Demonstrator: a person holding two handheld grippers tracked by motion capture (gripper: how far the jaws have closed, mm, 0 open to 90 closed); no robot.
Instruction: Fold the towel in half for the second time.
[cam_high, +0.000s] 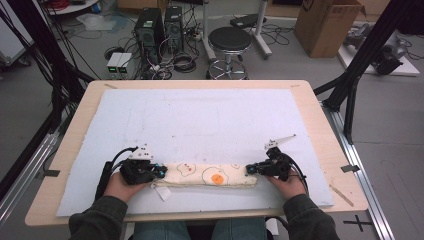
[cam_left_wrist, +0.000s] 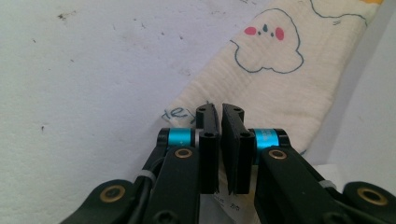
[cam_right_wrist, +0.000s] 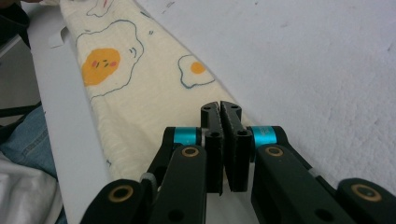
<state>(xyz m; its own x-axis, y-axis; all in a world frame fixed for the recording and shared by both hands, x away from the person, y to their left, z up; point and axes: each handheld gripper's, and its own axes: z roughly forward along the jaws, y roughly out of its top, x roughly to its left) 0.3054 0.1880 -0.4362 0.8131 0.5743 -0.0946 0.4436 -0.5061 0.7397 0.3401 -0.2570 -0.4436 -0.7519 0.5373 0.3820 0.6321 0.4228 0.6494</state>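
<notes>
Both tongs, left (cam_high: 161, 171) and right (cam_high: 248, 170), pinch the folded cloth's (cam_high: 207, 176) opposite ends, hands low.

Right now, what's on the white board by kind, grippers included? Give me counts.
Grippers: 2, the left gripper and the right gripper, one at each end of the cloth.
Folded cloths: 1, the cream cloth with fried-egg prints.
White tags: 1, the tag by the cloth's left end.
Total: 4
</notes>
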